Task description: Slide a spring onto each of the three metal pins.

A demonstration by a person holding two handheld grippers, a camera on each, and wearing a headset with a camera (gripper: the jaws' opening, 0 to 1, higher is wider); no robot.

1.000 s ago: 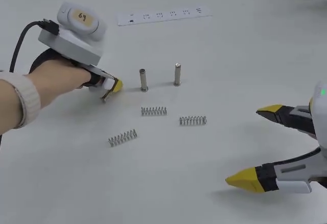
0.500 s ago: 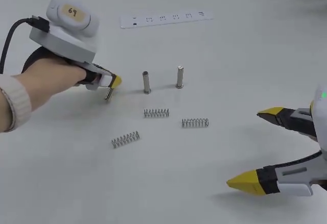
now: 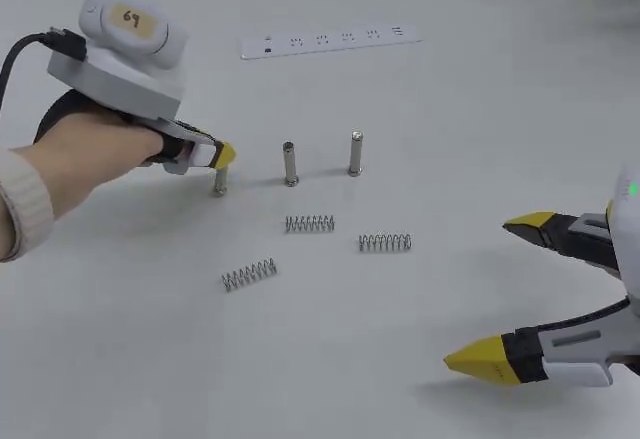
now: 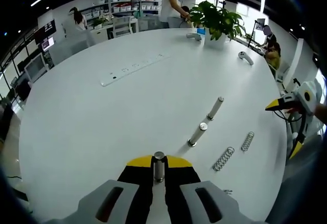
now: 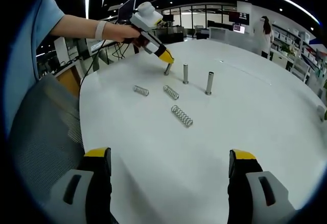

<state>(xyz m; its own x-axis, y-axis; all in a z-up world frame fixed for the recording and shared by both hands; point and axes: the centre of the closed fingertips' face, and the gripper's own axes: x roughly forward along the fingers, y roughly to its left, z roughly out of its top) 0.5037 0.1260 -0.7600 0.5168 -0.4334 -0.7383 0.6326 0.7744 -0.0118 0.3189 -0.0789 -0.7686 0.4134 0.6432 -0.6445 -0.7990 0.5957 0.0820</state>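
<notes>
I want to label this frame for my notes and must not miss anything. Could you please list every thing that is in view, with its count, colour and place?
metal pins: three, silver, in a row mid-table; two stand free, the left pin is between the left gripper's jaws.
springs: three, silver, lying on the table in front of the pins; none is on a pin.
power strip: one, white, far side of the table.
table: one, white.
potted plant: one, green, far edge of the table.
left gripper: white and black, yellow tips, jaws closed on the left pin.
right gripper: same colours, jaws open, over bare table at the right.
hand: one, holding the left gripper.
</notes>
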